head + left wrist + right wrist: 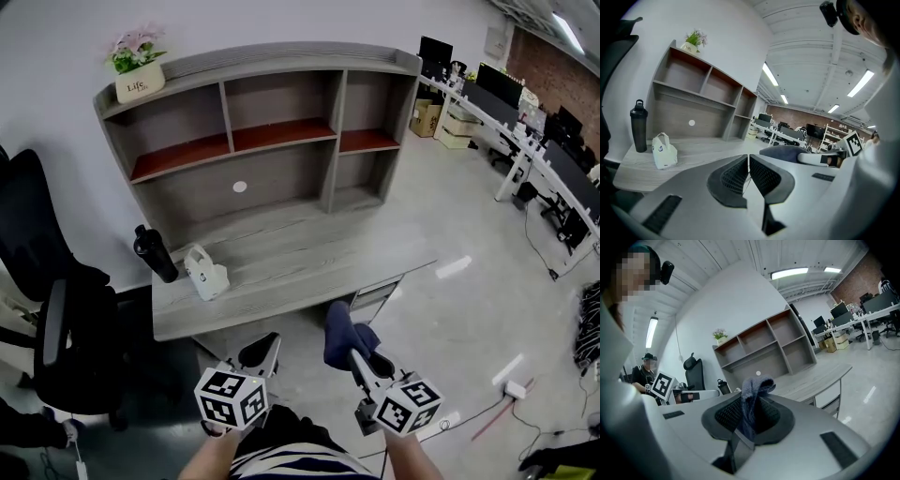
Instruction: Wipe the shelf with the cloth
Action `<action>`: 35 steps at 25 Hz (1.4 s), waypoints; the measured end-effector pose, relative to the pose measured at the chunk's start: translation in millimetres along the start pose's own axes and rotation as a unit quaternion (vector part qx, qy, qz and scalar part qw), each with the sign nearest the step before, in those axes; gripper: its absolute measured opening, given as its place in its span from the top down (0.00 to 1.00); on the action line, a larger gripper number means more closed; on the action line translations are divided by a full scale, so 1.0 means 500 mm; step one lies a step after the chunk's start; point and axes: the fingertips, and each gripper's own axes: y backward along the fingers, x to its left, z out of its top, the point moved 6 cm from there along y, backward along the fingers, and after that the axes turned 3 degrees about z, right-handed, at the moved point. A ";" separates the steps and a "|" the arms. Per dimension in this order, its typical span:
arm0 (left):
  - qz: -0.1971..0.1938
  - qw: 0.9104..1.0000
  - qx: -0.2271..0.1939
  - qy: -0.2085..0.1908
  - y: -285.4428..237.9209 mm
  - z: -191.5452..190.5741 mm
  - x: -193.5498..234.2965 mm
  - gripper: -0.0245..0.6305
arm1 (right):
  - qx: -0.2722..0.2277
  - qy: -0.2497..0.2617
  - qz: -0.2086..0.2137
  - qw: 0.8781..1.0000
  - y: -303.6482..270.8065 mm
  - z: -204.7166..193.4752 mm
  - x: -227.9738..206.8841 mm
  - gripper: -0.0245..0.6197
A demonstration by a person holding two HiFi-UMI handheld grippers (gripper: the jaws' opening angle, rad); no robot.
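Observation:
The grey shelf unit (281, 136) with reddish-brown boards stands at the back of a grey desk (309, 253), well ahead of both grippers. A dark blue cloth (341, 335) sticks up from my right gripper (360, 356), which is shut on it. In the right gripper view the cloth (753, 397) is pinched between the jaws and flops over at its top. My left gripper (266, 351) hangs beside it, off the desk's front edge, shut with nothing between its jaws. In the left gripper view the left gripper (748, 169) shows its jaws almost touching, and the shelf unit (701, 101) is far off.
A black bottle (155, 253) and a white bag (206, 272) stand at the desk's left end. A flower pot (139, 67) sits on the shelf's top left. A black office chair (56, 309) is at the left. Office desks with monitors (525, 131) fill the far right.

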 end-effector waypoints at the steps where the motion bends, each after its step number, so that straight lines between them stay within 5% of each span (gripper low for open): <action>1: 0.000 1.000 -0.001 0.002 -0.006 0.003 0.002 0.93 | 0.000 0.002 0.000 1.000 -0.004 0.006 -0.005 0.85; 14: -0.007 0.998 -0.048 0.041 -0.146 0.098 0.103 0.93 | -0.009 0.031 -0.006 0.999 -0.145 0.116 -0.080 0.85; 26: -0.027 0.998 -0.031 0.042 -0.257 0.163 0.213 0.93 | -0.001 0.044 -0.019 0.999 -0.297 0.206 -0.124 0.85; 35: -0.054 0.997 -0.034 0.036 -0.308 0.197 0.270 0.93 | -0.039 0.084 -0.061 0.994 -0.346 0.313 -0.155 0.85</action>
